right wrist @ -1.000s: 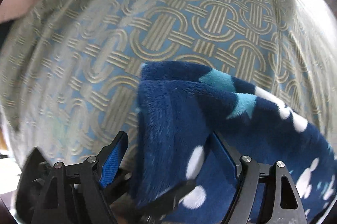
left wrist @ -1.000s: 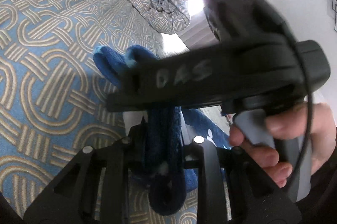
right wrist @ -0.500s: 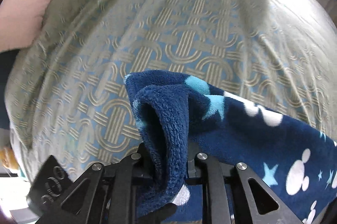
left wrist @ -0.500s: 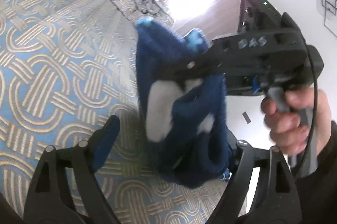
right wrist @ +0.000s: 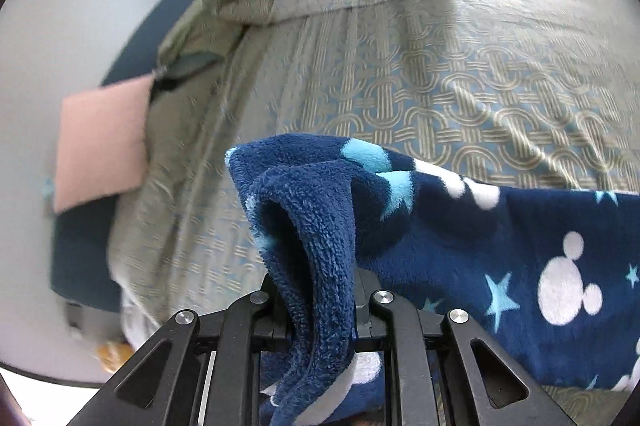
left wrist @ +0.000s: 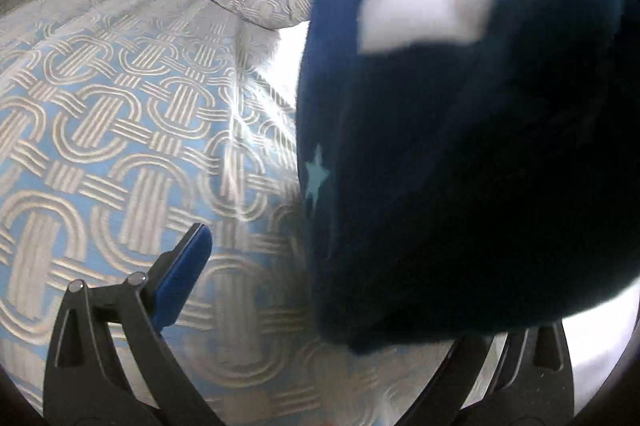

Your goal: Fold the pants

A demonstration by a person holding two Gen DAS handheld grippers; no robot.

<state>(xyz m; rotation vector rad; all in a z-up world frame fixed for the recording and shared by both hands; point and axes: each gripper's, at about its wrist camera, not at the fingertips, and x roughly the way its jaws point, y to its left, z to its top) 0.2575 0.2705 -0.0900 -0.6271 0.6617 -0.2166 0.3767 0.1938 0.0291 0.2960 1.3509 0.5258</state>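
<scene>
I am clamping my right gripper point(right wrist: 320, 306) on a bunched fold of the navy fleece pants with white mouse heads and stars point(right wrist: 500, 246), lifting them above the patterned blue-and-beige bedspread point(right wrist: 460, 86). My left gripper point(left wrist: 320, 266) has just been opening; the pants are hanging against its right side, unpinched.

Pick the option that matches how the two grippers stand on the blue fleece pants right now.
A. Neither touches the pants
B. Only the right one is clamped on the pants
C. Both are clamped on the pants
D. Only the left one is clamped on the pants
B: the right gripper pinches a fold of the pants, while the left gripper stands wide open, its blue-padded fingers clear of the cloth.
</scene>
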